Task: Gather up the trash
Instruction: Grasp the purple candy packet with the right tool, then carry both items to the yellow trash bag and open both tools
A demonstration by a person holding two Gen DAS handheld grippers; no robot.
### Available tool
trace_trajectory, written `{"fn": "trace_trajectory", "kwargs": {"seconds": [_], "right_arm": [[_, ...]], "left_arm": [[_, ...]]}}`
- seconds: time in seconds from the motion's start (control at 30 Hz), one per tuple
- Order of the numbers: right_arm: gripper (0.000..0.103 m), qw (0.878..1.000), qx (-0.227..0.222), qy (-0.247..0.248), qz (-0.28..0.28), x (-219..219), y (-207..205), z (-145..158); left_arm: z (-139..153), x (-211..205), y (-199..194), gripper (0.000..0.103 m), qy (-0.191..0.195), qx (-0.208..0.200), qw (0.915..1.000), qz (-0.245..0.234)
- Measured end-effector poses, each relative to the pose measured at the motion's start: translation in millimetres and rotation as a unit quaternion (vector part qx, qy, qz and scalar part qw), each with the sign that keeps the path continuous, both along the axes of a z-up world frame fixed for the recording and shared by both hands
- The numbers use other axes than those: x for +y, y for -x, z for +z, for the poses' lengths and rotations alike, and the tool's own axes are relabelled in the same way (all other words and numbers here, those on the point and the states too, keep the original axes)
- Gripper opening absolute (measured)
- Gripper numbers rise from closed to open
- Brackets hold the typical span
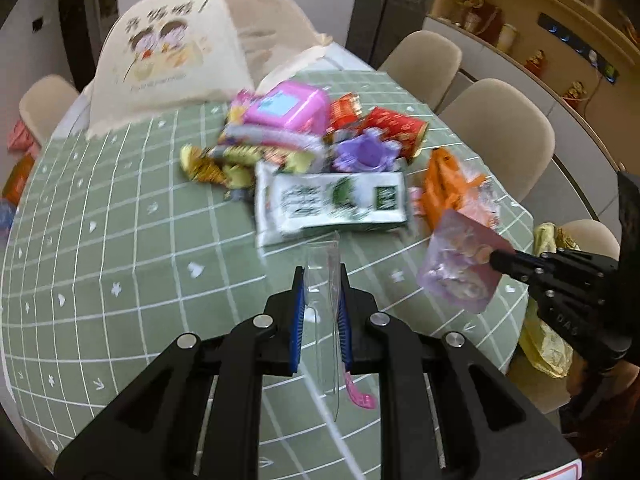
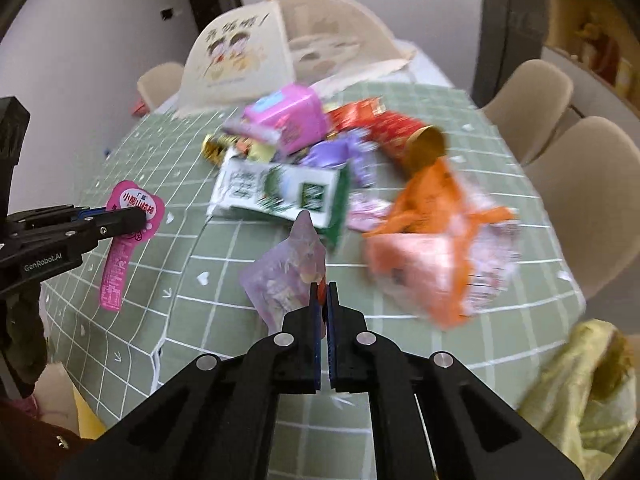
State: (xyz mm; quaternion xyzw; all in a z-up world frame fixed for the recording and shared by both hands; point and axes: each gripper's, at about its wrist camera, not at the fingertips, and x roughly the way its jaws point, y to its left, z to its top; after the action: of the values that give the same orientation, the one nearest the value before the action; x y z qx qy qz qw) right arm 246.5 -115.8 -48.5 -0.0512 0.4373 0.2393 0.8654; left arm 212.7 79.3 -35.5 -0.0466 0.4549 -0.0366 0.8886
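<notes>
My left gripper (image 1: 322, 276) is shut on a clear plastic package with a pink label (image 1: 326, 300); in the right wrist view the pink label (image 2: 128, 236) hangs from that gripper (image 2: 138, 216) at the left. My right gripper (image 2: 324, 290) is shut on a pale purple wrapper (image 2: 286, 276), held above the table; it also shows in the left wrist view (image 1: 460, 268) at the right gripper's tip (image 1: 496, 258). A pile of trash lies mid-table: a white and green packet (image 1: 332, 204), a pink pack (image 1: 288, 108), red wrappers (image 1: 394, 128), an orange wrapper (image 2: 436, 232).
The green checked tablecloth (image 1: 120, 240) covers a round table. A cream tote bag (image 1: 172, 52) with a cartoon print stands at the far edge. Beige chairs (image 1: 500, 136) ring the table. A yellow bag (image 2: 580, 384) sits at the near right.
</notes>
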Motion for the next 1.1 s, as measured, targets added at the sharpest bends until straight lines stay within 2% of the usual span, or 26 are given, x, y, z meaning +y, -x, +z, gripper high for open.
{"fn": "trace_trajectory", "kwargs": {"seconds": [0.17, 0.33, 0.5, 0.67, 0.9, 1.1], "right_arm": [[0.005, 0.999, -0.024, -0.005, -0.04, -50, 13, 19], [0.005, 0.995, -0.046, -0.005, -0.083, -91, 25, 26], [0.005, 0.989, -0.064, 0.0, -0.134, -149, 46, 33], [0.005, 0.977, -0.08, 0.022, -0.194, -217, 72, 39], [0.005, 0.959, -0.077, 0.035, -0.272, -300, 102, 36], [0.005, 0.953, -0.071, 0.026, -0.293, -335, 111, 26]], "left_arm": [[17, -37, -1, 0.014, -0.006, -0.02, 0.9994, -0.027], [32, -84, 0, 0.014, -0.008, -0.042, 0.9968, -0.068], [37, -136, -2, 0.014, 0.017, -0.043, 0.9923, -0.115], [35, -196, -6, 0.014, 0.074, -0.034, 0.9803, -0.18], [22, -299, -22, 0.014, 0.132, -0.003, 0.9571, -0.258], [8, -352, -34, 0.014, 0.141, 0.016, 0.9512, -0.274]]}}
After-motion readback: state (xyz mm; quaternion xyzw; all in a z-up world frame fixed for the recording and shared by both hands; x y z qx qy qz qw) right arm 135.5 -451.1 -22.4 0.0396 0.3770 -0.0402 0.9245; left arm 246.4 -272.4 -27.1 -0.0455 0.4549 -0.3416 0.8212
